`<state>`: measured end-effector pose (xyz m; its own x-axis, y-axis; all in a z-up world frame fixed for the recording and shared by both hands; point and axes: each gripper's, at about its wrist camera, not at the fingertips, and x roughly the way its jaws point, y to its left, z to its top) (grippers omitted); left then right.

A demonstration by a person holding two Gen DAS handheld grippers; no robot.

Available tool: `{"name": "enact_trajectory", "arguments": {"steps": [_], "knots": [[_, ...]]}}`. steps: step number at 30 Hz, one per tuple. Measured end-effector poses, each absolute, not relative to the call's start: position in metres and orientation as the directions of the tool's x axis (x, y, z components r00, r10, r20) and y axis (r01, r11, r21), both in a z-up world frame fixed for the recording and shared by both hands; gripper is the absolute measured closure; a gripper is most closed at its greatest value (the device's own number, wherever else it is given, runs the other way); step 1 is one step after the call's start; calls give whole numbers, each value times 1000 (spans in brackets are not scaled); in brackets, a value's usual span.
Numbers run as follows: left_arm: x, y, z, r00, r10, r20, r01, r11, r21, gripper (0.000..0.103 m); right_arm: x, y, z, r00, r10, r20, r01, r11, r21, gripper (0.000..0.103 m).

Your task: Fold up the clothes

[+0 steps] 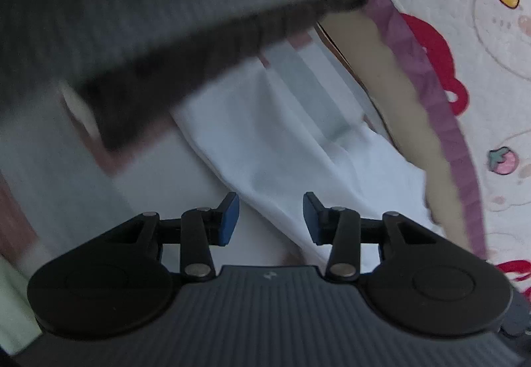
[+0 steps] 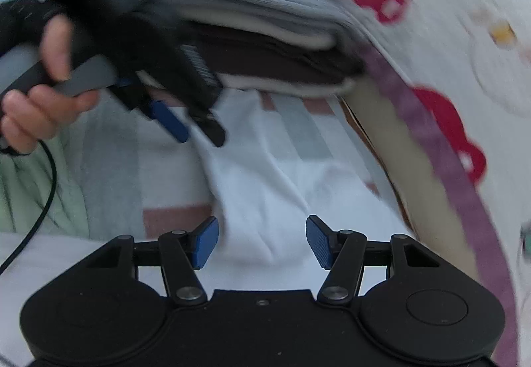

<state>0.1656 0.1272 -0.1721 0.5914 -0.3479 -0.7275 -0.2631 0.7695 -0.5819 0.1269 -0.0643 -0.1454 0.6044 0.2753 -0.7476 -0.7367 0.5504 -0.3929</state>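
Beside the cartoon-printed bedspread (image 2: 431, 45) with its purple trim, a stack of folded clothes (image 2: 252, 18), grey layers over a dark brown one, rests at the bed's edge, and below it a white garment (image 2: 265, 174) lies loosely rumpled over a striped cloth (image 2: 298, 131). Both pictures are smeared by motion, so fine detail is hard to read. The left tool (image 1: 270, 217) has its blue pads apart with nothing between them; in the right wrist view it shows up held in a hand (image 2: 36, 94) just under the front of the stack, apparently clear of it. The right tool (image 2: 262, 240) stands wide open too, empty, poised above the white garment. My judgement is that the stack is finished with and the white garment is the next piece to fold. To do that well, each tool should come down on a distinct corner or hem rather than into the bunched middle, pinching a single layer and not the striped cloth beneath. Lifting both ends together and drawing them apart would shake out the creases before laying it flat. The left tool should also back away low, so it does not nudge the stack askew.
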Motion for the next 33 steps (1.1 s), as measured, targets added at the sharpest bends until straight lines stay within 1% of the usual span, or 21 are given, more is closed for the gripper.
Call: {"name": "enact_trajectory", "arguments": {"steps": [3,5,6,7,8,10,12,14,16,18,21,22,23,24,25,27,29,31,33], "knots": [[160,131,-173,599,-316,-736,-298,765,-571,62,135,-43,-164,587,281,-759,-768,489,-414,39],[154,128,-165,620,-252,-743,-304,795,-524,62,146,-35,-178,615,228,-754,-749,467,-470,47],[154,123,-160,629,-235,-741,-282,819,-500,61,152,-35,-179,627,208,-750,-734,478,-481,74],[155,118,-156,638,-222,-738,-258,841,-476,61,158,-40,-173,620,214,-755,-725,523,-448,100],[156,115,-154,640,-218,-737,-244,851,-465,61,165,-48,-162,597,243,-764,-716,591,-372,99],[158,113,-154,638,-224,-736,-235,854,-464,61,175,-75,-138,596,292,-748,-635,741,-217,100],[158,114,-153,647,-247,-721,-231,838,-494,62,179,-106,-115,647,286,-706,-522,842,-137,100],[158,116,-151,661,-269,-700,-230,816,-530,63,178,-139,-98,701,244,-670,-410,906,-100,100],[158,116,-153,663,-303,-684,-218,796,-564,63,169,-173,-89,750,133,-649,-274,954,-122,100],[163,105,-158,659,-335,-673,-189,793,-579,63,159,-203,-92,759,-27,-651,-139,969,-203,99],[174,82,-164,600,-470,-648,-42,790,-611,59,151,-249,-118,645,-178,-743,2,973,-232,97],[176,71,-165,572,-502,-649,12,796,-605,57,147,-263,-127,615,-214,-759,44,970,-238,88],[176,57,-167,551,-511,-660,68,815,-575,57,143,-270,-131,615,-234,-753,69,967,-244,83],[174,41,-168,534,-512,-673,125,835,-536,57,138,-276,-133,622,-249,-742,89,964,-250,70],[172,27,-168,525,-505,-685,183,853,-489,57,133,-282,-136,629,-265,-731,108,961,-255,64],[167,-2,-168,521,-486,-701,305,874,-379,57,123,-275,-132,676,-236,-698,28,955,-295,64],[164,-22,-169,533,-467,-705,395,875,-281,57,112,-256,-131,734,-188,-653,-109,916,-387,62],[161,-36,-170,550,-446,-706,445,872,-204,56,100,-235,-132,776,-107,-622,-260,844,-470,50],[158,-45,-172,583,-409,-702,474,873,-115,55,89,-216,-141,784,-15,-621,-395,760,-517,47]]}}
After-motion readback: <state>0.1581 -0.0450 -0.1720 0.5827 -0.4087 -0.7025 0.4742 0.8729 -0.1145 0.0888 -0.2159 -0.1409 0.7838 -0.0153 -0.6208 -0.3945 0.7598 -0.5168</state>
